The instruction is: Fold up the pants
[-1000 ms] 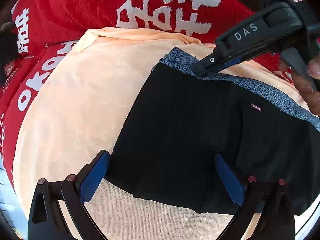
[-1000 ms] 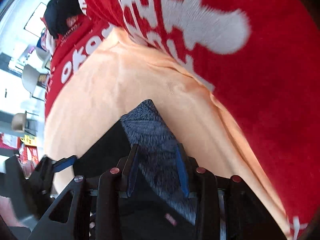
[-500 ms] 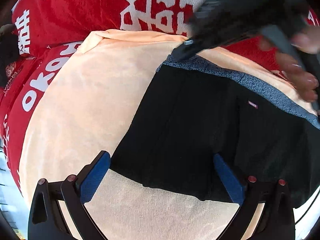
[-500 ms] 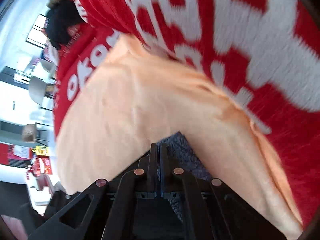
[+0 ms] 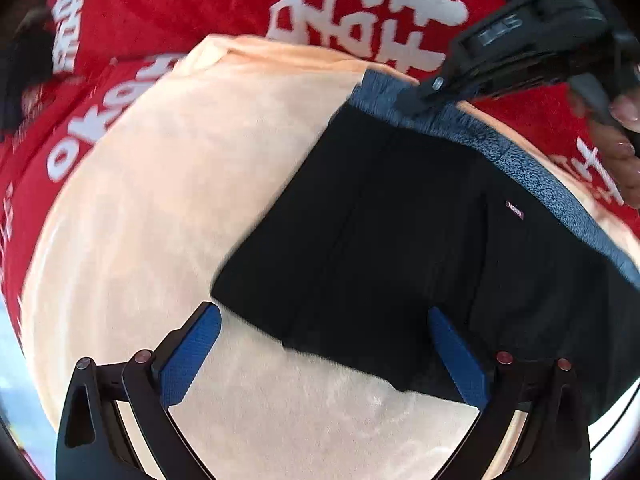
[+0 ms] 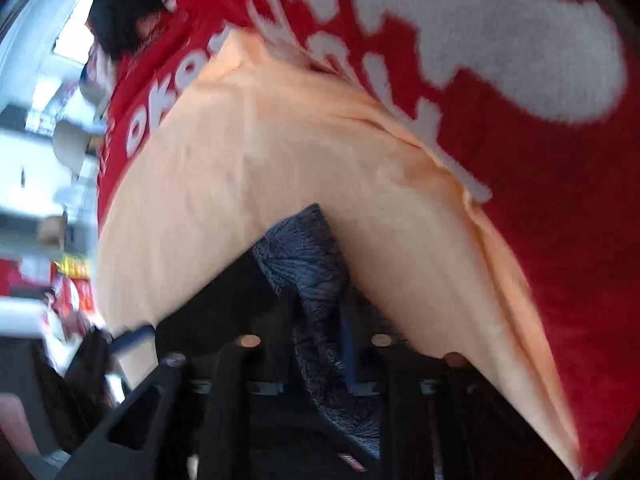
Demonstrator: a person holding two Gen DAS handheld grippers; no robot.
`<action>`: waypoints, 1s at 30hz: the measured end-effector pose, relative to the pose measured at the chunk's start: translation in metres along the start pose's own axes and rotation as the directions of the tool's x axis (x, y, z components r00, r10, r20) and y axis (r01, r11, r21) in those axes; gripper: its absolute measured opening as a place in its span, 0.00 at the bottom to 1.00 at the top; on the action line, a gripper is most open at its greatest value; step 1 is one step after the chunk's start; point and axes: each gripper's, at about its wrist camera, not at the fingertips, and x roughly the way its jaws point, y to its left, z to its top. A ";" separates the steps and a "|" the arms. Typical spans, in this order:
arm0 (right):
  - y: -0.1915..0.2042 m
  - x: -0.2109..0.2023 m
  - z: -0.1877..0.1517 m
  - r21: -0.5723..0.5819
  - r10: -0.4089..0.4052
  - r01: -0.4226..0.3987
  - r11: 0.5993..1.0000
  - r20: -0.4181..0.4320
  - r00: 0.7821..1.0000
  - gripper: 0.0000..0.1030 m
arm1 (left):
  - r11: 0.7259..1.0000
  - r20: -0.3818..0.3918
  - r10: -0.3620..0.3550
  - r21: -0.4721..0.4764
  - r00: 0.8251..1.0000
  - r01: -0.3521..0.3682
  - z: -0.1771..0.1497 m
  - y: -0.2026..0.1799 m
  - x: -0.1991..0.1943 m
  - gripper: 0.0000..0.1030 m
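Gripping the grey waistband (image 5: 472,128) near its far corner, my right gripper (image 5: 420,96) has its jaws nearly together on a bunch of the grey knit, as the right wrist view shows the band (image 6: 316,280) running down between the two fingers. My left gripper (image 5: 320,344) hangs above the near hem with its blue pads (image 5: 192,352) spread wide and holding nothing; one pad is over bare cloth, the other over the black fabric. The black pants (image 5: 380,240), really short ones, lie flat on a peach cloth (image 5: 152,208) spread over a red blanket with white characters (image 5: 180,4). As I judge it, the step in hand is securing two corners on one side before carrying them across. To do it well, I would bring the left jaws down on the near hem corner (image 5: 224,292), take both layers, and close firmly. Then I would lift both grippers level and together, low over the cloth, so the fold line stays straight. A shallow bite on the waistband may slip, and motion blur hides how deep mine is.
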 end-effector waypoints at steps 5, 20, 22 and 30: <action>0.008 0.007 0.011 0.000 -0.035 0.035 0.999 0.021 0.999 0.09 | 1.000 -0.021 0.017 -0.002 1.000 -0.017 0.002 -0.004 0.002 1.00; -0.069 -0.075 -0.162 0.419 -0.147 0.099 0.902 0.083 0.986 0.24 | 0.990 0.001 0.078 0.120 0.997 -0.077 0.063 -0.051 0.031 1.00; -0.088 -0.072 -0.198 0.449 -0.240 0.210 0.869 0.011 0.971 0.32 | 0.991 -0.012 0.071 0.111 0.997 -0.069 0.062 -0.049 0.027 1.00; -0.093 -0.149 -0.325 0.619 -0.235 0.100 0.779 0.141 0.962 0.31 | 0.944 0.022 -0.006 0.330 1.000 -0.001 0.023 -0.145 -0.044 1.00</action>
